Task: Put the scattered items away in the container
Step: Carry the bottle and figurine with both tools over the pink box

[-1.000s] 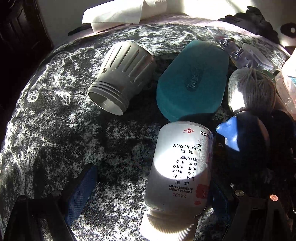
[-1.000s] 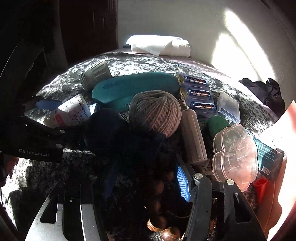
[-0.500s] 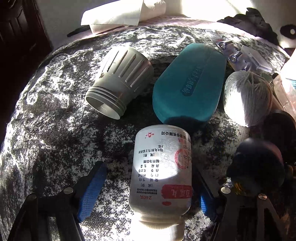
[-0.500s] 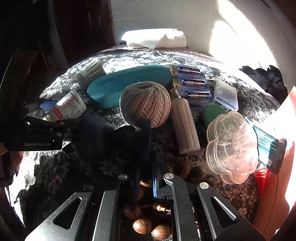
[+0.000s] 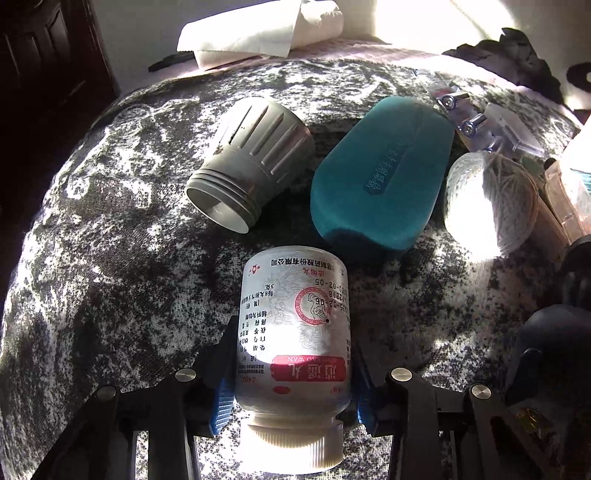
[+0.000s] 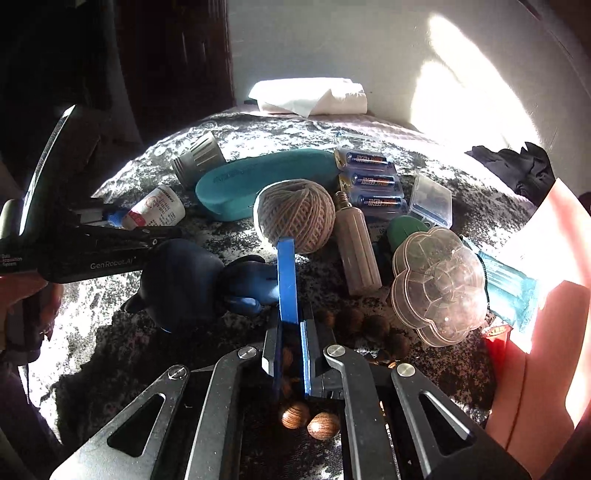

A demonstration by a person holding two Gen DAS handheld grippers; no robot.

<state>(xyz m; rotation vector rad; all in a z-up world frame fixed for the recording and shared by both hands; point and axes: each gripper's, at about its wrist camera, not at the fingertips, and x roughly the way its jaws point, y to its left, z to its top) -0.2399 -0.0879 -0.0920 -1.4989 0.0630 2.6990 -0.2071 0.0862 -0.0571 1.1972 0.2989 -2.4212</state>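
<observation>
My left gripper (image 5: 291, 373) is shut on a white pill bottle (image 5: 293, 332) with red print, its cap toward the camera; the bottle also shows in the right wrist view (image 6: 155, 212). My right gripper (image 6: 295, 314) is shut, jaws nearly together, with nothing clearly between them, over a string of brown wooden beads (image 6: 354, 325). A dark blue toy figure (image 6: 192, 284) lies just left of it. A twine ball (image 6: 295, 214), a teal glasses case (image 5: 380, 173) and a grey ribbed cap (image 5: 251, 162) lie on the mottled cloth.
Batteries (image 6: 369, 181) in packs, a ribbed bulb-like cylinder (image 6: 356, 247), a clear flower-shaped box (image 6: 439, 284), a green lid (image 6: 404, 229) and a small clear case (image 6: 432, 201) crowd the right. An orange-red container (image 6: 535, 362) stands at far right. A tissue roll (image 5: 258, 33) lies at the back.
My left gripper closed onto the pill bottle, which was lying loose between open jaws. My right gripper closed and rose off the blue toy, which now lies beside it.
</observation>
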